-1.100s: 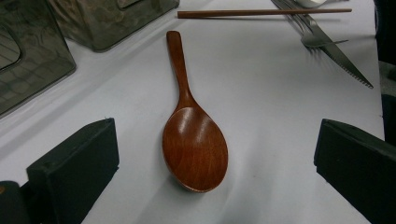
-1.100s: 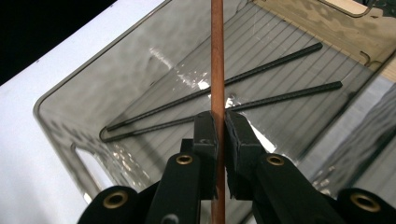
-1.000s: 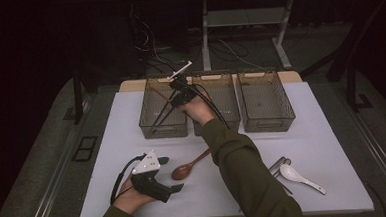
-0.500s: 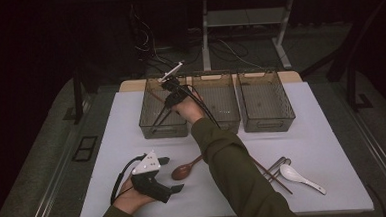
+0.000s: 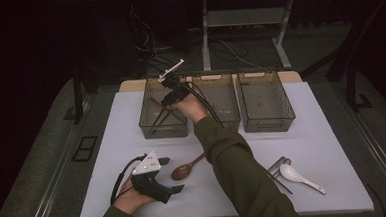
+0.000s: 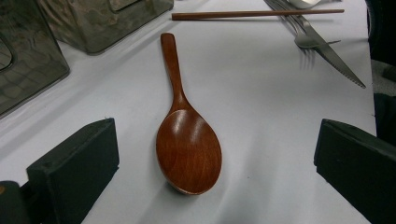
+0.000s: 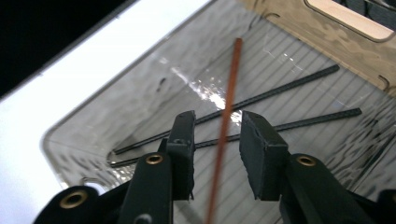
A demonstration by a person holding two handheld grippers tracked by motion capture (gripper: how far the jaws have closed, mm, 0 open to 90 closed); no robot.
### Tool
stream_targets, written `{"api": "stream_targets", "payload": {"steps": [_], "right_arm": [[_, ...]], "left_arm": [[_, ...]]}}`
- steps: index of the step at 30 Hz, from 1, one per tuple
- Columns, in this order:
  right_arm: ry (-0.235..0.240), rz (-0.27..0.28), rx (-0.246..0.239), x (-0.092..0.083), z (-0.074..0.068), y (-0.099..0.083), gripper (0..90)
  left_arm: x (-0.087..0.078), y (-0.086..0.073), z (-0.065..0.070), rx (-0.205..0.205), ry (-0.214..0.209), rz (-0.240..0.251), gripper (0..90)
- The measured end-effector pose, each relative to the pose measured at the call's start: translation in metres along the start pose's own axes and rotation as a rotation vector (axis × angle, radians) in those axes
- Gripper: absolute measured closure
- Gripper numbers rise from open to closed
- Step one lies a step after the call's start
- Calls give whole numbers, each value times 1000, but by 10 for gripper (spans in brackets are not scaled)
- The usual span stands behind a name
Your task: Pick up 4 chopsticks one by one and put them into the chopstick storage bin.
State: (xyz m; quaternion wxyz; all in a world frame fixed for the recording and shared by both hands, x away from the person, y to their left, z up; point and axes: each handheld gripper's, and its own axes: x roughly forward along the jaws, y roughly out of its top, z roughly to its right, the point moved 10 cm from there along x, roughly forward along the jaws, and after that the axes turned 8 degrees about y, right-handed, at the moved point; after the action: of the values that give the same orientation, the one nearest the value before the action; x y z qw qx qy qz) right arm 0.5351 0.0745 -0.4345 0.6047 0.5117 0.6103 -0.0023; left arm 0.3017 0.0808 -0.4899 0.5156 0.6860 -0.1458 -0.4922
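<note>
My right gripper [image 7: 217,135] hangs over the leftmost clear bin [image 5: 163,134] at the back of the table. Its jaws have just been opening and now stand apart, with a brown chopstick [image 7: 229,100] between them as a blurred streak that touches neither pad. In the high view that chopstick [image 5: 156,103] slants down into the bin below the right gripper [image 5: 170,92]. Two black chopsticks [image 7: 280,91] lie on the bin floor. My left gripper [image 5: 172,174] rests open on the near table, and a brown wooden spoon [image 6: 189,149] lies bowl-first between its jaws, untouched.
Two more clear bins [image 5: 217,122] [image 5: 268,122] stand to the right of the first. At the near right lie a white spoon [image 5: 299,177], a fork [image 6: 303,37], a knife [image 6: 336,58] and another brown chopstick [image 6: 257,14]. The white table [image 5: 322,131] ends close behind the bins.
The right hand has shifted slightly left over the leftmost bin. The left hand and the spoon have stayed put.
</note>
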Motion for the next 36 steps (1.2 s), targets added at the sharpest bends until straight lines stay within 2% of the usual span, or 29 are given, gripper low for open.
{"api": "stream_targets", "payload": {"steps": [7,11,17,24,27,36], "right_arm": [[29,16,-30,-12,-6,0,601],[54,8,-52,-19,-11,-8,706],[86,-27,-94,-34,-16,-30,891],[108,-25,-108,-52,-17,-51,894],[111,-36,-132,-57,-18,-59,894],[101,-63,-146,-57,-18,-76,894]], "left_arm": [[0,0,0,4,0,-2,0],[0,0,0,2,1,-1,0],[0,0,1,1,2,-3,0],[0,-1,1,5,4,-12,0],[0,-1,1,3,6,-13,0],[0,-1,1,5,7,-14,0]]}}
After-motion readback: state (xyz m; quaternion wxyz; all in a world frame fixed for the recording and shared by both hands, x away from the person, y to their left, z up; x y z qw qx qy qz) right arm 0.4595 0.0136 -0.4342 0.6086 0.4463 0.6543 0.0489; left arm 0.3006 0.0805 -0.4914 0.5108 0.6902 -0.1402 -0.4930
